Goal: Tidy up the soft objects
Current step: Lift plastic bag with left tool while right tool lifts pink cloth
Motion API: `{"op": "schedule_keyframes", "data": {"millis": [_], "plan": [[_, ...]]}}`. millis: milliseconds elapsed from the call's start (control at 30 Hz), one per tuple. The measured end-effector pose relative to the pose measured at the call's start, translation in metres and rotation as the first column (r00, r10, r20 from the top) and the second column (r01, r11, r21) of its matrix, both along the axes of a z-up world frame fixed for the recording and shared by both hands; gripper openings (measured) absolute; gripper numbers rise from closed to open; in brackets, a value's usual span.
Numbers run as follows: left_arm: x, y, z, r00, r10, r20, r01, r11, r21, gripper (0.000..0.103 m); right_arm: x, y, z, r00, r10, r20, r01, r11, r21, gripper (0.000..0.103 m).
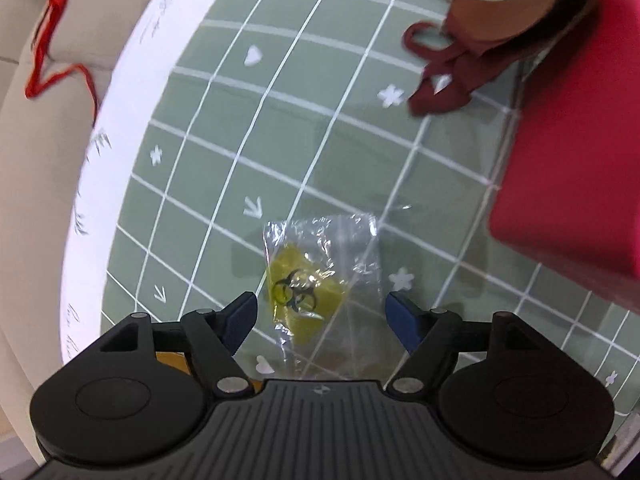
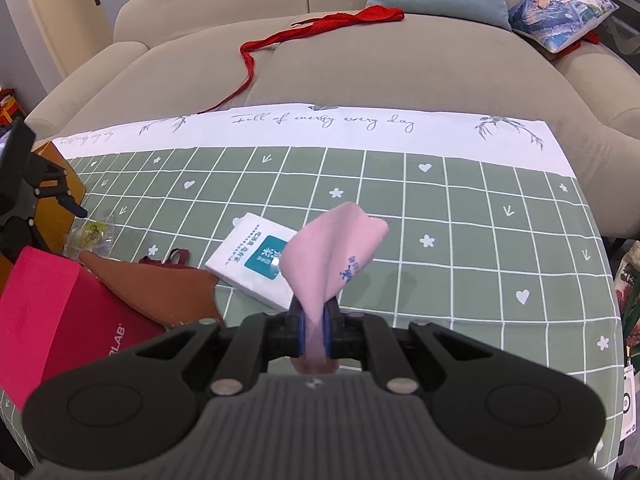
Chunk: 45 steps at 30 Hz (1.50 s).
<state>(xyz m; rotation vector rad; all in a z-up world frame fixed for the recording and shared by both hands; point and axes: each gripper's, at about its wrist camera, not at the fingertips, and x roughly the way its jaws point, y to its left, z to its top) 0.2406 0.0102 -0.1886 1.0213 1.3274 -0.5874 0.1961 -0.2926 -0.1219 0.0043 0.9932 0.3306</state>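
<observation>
A clear plastic packet [image 1: 320, 280] holding a folded yellow bag with a black biohazard mark lies flat on the green checked tablecloth [image 1: 248, 136]. My left gripper [image 1: 322, 314] hovers just over it, open, one blue pad on each side of the packet and neither pressing on it. In the right wrist view the same packet [image 2: 90, 234] shows at the far left below the left gripper [image 2: 68, 200]. My right gripper [image 2: 315, 320] is shut on a pink cloth [image 2: 336, 248] with blue print, which stands up from the pads above the table.
A brown pouch [image 2: 160, 288] with maroon straps [image 1: 440, 76] leans on a magenta bag [image 1: 572, 160] at the table's side. Beside them lies a white tissue pack [image 2: 252, 268]. A red ribbon [image 2: 320, 28] trails over the beige sofa [image 2: 400, 72] behind the table, among cushions.
</observation>
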Motion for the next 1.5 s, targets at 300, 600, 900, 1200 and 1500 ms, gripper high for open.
{"op": "schedule_keyframes", "data": {"millis": [300, 600, 900, 1200, 1500], "plan": [[0.017, 0.009, -0.001, 0.996, 0.051, -0.069, -0.056, 0.995, -0.079, 0.089, 0.005, 0.003, -0.001, 1.0, 0.031, 0.001, -0.031, 1.0, 0.006, 0.007], [0.009, -0.003, 0.002, 0.988, 0.076, -0.133, -0.093, 0.988, -0.122, 0.004, 0.007, 0.006, -0.002, 0.999, 0.037, 0.0, -0.037, 0.999, -0.004, 0.007], [-0.009, -0.006, 0.011, 0.993, 0.095, -0.074, -0.104, 0.987, -0.126, 0.001, 0.002, 0.003, 0.001, 1.0, 0.027, 0.007, -0.027, 1.0, -0.003, 0.007], [0.006, 0.009, 0.04, 0.991, 0.134, -0.025, -0.136, 0.98, -0.144, 0.001, 0.0, 0.002, 0.004, 1.0, 0.018, 0.017, -0.018, 1.0, 0.008, 0.007], [0.017, 0.02, 0.079, 0.98, 0.191, 0.064, -0.176, 0.967, -0.182, 0.0, -0.003, 0.0, 0.008, 0.999, 0.029, 0.03, -0.029, 0.999, 0.02, 0.007]]}}
